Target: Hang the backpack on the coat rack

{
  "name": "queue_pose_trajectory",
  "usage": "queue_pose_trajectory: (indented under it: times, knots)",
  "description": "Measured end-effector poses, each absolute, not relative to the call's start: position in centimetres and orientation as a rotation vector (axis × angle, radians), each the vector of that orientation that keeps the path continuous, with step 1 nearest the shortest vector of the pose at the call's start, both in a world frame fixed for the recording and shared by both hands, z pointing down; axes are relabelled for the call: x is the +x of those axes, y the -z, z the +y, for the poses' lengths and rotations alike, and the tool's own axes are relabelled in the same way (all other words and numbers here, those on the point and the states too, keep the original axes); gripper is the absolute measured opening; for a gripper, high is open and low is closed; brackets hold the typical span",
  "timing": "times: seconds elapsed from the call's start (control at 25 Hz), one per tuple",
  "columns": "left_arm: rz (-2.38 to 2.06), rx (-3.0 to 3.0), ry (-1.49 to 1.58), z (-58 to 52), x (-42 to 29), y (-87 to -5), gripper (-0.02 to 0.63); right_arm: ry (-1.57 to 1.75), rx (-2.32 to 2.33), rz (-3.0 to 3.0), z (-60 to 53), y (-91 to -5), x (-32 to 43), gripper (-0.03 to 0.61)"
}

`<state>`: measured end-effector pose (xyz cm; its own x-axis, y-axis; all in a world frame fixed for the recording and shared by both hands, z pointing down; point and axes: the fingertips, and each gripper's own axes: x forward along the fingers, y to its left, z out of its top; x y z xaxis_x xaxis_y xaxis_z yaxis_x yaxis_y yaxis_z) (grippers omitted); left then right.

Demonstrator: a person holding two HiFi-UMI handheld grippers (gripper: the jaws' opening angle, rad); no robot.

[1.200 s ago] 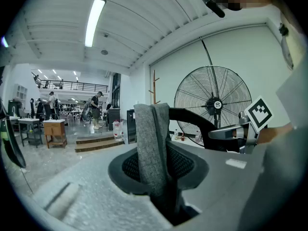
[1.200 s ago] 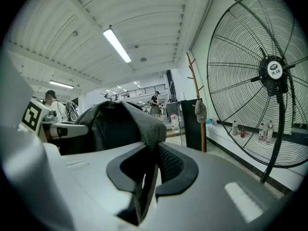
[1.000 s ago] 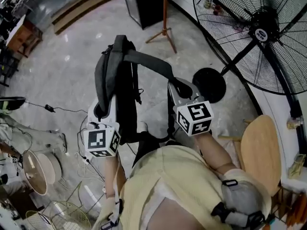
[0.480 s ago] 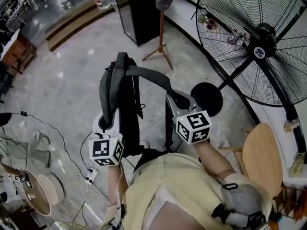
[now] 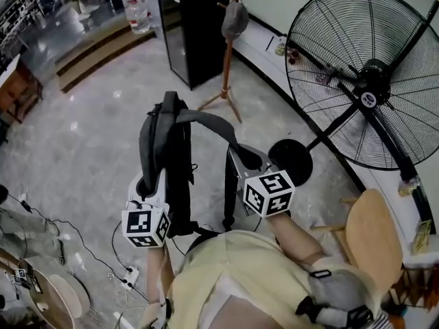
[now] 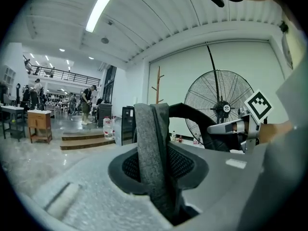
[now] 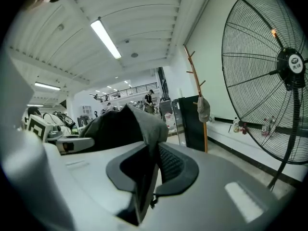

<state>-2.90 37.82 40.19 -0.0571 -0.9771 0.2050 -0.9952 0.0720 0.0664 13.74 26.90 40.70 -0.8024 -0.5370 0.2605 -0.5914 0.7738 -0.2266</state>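
Observation:
A dark backpack (image 5: 180,163) hangs by its straps between my two grippers. My left gripper (image 5: 153,178) is shut on one grey shoulder strap (image 6: 153,143), which runs up out of its jaws. Shut on the other strap (image 7: 144,129), my right gripper (image 5: 241,155) is level with the left and a bag's width to its right. The wooden coat rack (image 5: 226,53) stands ahead by the wall, with a grey cap (image 5: 234,19) on one peg. It also shows as the coat rack (image 6: 157,85) in the left gripper view and the coat rack (image 7: 196,95) in the right gripper view.
A big black floor fan (image 5: 367,88) stands to the right of the rack, its round base (image 5: 291,162) close to my right gripper. Left of the rack is a black cabinet (image 5: 195,26). A wooden chair (image 5: 372,232) is at my right. Cables (image 5: 48,218) lie on the floor at left.
The person has walked forward with the backpack. The coat rack, cabinet and fan have come nearer in the head view. Both grippers keep their hold on the straps.

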Motion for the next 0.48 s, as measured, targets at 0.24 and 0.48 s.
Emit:
queue_pose_trajectory:
  times: [0.24,0.48]
  knots:
    - [-2.074,2.067,-0.180,36.0,-4.7,-40.5,0.094,-0.502,0.952,-2.742,26.0,-40.9,12.3,0.035]
    - [-2.029,2.104,-0.151,34.8,-6.2,-41.9,0.094,-0.441,0.989,-2.693,25.4,-42.0,11.4,0.035]
